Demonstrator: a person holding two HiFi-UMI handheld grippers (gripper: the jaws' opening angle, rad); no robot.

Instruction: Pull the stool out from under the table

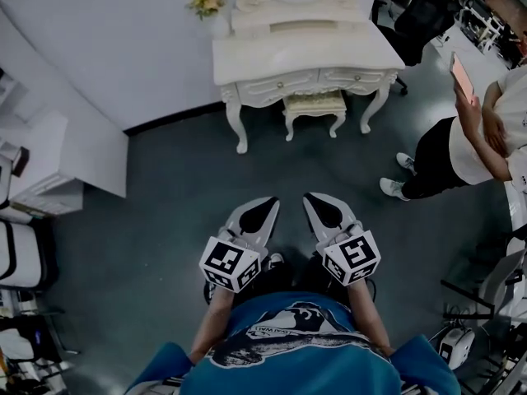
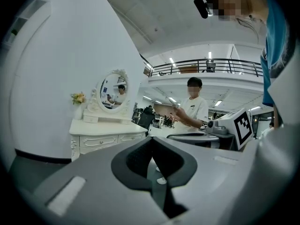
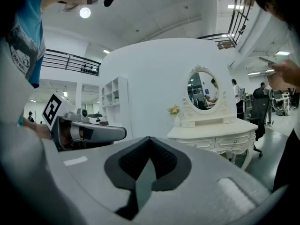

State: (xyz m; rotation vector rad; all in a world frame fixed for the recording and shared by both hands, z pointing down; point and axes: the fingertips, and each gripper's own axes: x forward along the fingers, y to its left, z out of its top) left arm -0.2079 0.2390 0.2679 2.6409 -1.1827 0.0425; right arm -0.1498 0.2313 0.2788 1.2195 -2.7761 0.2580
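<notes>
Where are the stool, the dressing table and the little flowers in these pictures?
stool (image 1: 314, 103): head view, on its cushioned seat.
dressing table (image 1: 313, 56): head view, on the bare part of its top.
flowers (image 1: 206, 2): head view, on the yellow blooms.

Glossy cream-painted table (image 1: 329, 54), padded stool (image 1: 314, 103), matt grey floor (image 1: 177, 212).

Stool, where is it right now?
In the head view, the stool sits top centre, tucked between the legs of the white dressing table, with a standing person off to its right.
</notes>
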